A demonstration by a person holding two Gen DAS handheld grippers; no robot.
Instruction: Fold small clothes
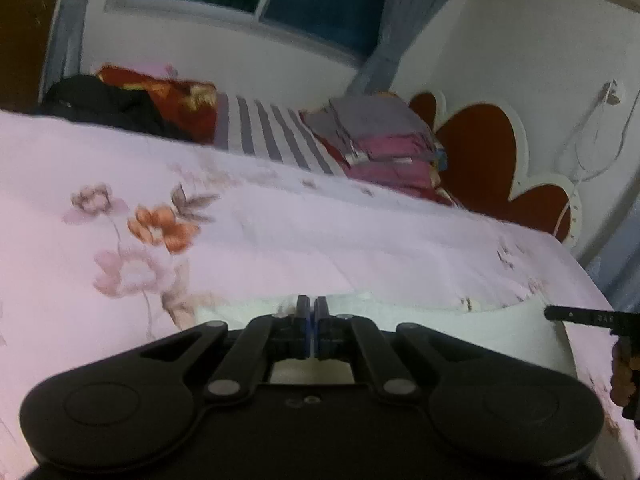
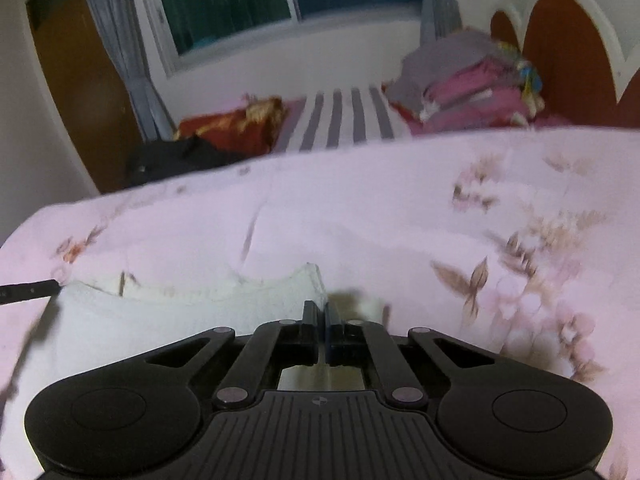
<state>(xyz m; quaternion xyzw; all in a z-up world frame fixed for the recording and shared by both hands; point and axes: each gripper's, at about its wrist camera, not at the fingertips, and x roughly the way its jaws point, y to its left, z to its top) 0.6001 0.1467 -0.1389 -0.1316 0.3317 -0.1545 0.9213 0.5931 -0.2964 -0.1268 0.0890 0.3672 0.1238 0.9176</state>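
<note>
Both clamped tight on the near hem of the small white knitted garment [image 2: 192, 312] spread on the pink floral bedsheet [image 1: 320, 240], left gripper [image 1: 311, 307] and right gripper [image 2: 320, 310] at opposite corners, probably for folding the edge over evenly

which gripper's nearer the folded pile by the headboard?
Right. The right gripper grips the white garment on the side toward the folded pile; the left gripper grips its other end, farther away.

A small garment [image 2: 168, 320] lies on the near part of the bed [image 1: 300, 240], both claws at its near edge: left claw [image 1: 311, 312], right claw [image 2: 321, 314]. Far right on the bed sits a stack of folded clothes [image 1: 384, 144]; far left, a heap of clothing [image 1: 104, 100].
</note>
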